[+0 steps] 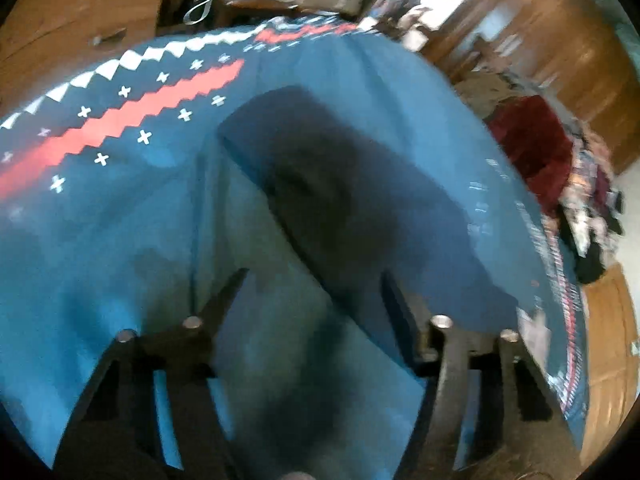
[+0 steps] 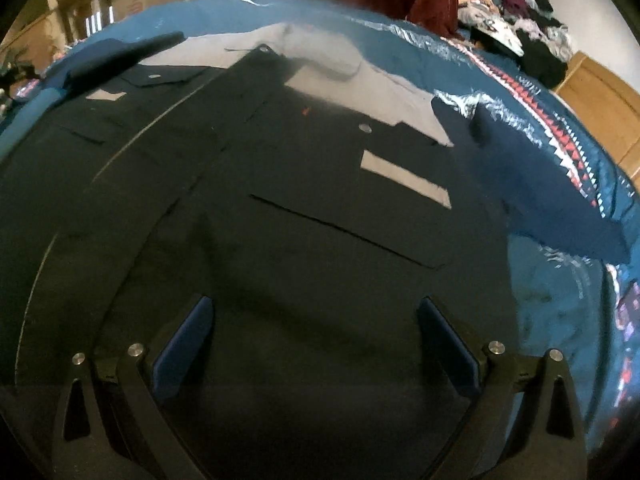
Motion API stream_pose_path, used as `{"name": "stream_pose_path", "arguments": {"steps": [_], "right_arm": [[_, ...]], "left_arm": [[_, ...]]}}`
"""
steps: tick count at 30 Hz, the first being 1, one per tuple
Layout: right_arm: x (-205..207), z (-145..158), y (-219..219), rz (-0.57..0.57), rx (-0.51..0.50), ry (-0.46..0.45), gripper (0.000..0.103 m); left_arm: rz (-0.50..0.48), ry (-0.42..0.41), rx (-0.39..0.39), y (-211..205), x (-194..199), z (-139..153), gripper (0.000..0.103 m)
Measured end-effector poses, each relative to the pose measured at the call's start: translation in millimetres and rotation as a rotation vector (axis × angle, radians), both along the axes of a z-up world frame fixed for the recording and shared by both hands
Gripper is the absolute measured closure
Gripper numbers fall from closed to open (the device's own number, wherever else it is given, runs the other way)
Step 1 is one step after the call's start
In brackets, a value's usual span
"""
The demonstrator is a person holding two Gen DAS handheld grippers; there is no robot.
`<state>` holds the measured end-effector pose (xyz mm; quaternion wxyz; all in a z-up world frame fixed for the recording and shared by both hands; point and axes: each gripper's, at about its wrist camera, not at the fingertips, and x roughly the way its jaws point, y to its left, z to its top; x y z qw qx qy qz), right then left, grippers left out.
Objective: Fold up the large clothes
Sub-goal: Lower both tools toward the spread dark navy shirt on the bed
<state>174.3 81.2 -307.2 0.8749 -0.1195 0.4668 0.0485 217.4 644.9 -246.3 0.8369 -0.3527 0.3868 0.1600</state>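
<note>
The dark shirt [image 2: 320,208] lies spread flat on the blue patterned blanket [image 2: 580,264], collar away from the camera, front placket and pockets up, its far sleeve [image 2: 532,184] still stretched out sideways. No fold looks made yet, so the whole job seems ahead. The right gripper [image 2: 316,344] hangs spread over the shirt's lower body, holding nothing. The left gripper [image 1: 316,300] (blurred view) is likewise spread, empty, above the blanket.
</note>
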Motion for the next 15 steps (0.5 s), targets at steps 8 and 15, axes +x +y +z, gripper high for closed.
{"name": "stream_pose_path", "arguments": {"steps": [8,15], "right_arm": [[1.7,-3.5,-8.7,-0.015,0.074,0.039,0.000],[-1.5,-2.3,-15.1,-0.023,0.121,0.052,0.000]], "left_arm": [[0.068,-0.026,0.030,11.9,4.1,-1.4,0.089],[-0.061,-0.199,0.169,-41.9,-3.6,61.1,0.101]]}}
